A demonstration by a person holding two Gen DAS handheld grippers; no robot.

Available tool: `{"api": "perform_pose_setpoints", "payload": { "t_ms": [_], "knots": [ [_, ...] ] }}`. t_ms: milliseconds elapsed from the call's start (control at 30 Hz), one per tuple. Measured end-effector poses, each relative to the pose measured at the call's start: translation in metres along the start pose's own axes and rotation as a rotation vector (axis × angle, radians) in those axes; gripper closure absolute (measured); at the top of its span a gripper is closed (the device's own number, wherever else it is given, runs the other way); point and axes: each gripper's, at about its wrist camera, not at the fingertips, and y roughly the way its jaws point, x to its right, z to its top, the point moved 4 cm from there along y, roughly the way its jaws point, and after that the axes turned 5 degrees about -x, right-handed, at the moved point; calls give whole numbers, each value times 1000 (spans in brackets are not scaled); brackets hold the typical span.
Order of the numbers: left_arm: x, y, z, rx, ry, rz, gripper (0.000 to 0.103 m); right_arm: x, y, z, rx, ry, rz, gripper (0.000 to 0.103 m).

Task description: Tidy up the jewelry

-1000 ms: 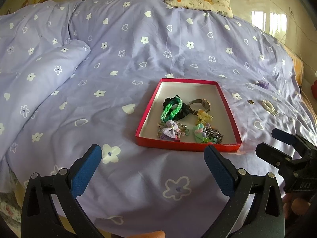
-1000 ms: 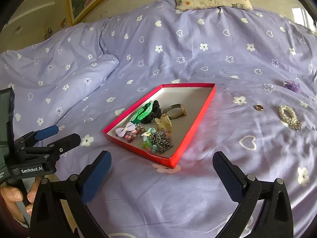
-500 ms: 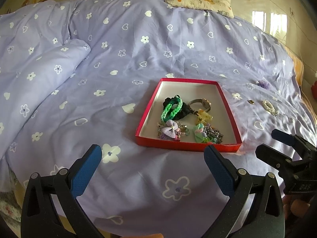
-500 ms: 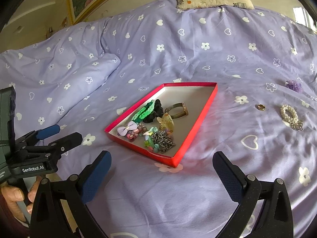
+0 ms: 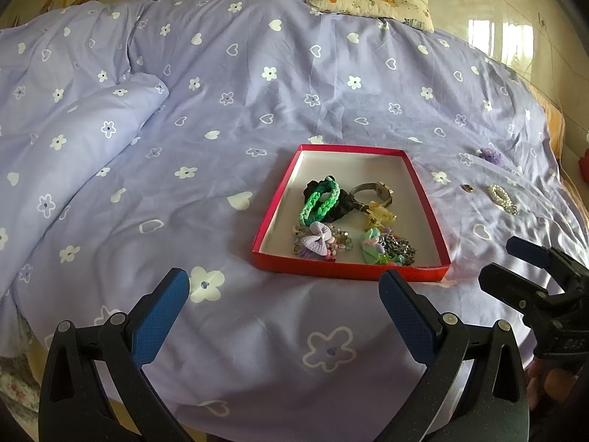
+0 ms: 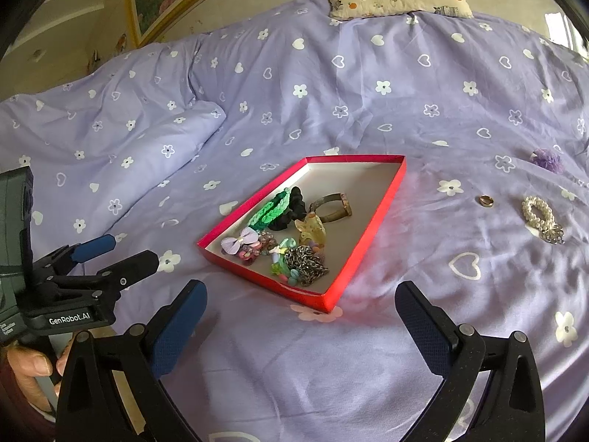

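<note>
Approach phase, I judge: both grippers, left gripper [image 5: 283, 294] and right gripper [image 6: 300, 305], gape empty; gold ring [image 6: 486, 200] ahead-right of the right gripper needs pinching into the red tray [image 6: 364, 235].

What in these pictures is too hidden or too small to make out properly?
- Bead cluster, left wrist view: partly under the lilac bow, pieces too small to tell.
- Purple item, right wrist view: too small and soft to identify.
- Black scrunchie, right wrist view: partly covered by the green braided band.
</note>
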Motion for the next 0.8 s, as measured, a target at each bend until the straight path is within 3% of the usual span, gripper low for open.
{"api": "perform_pose_setpoints", "payload": {
  "t_ms": [800],
  "knots": [
    [0,2,-2,-5,2,-2,0,1,0,1,-3,-1,4,0]
  ]
}}
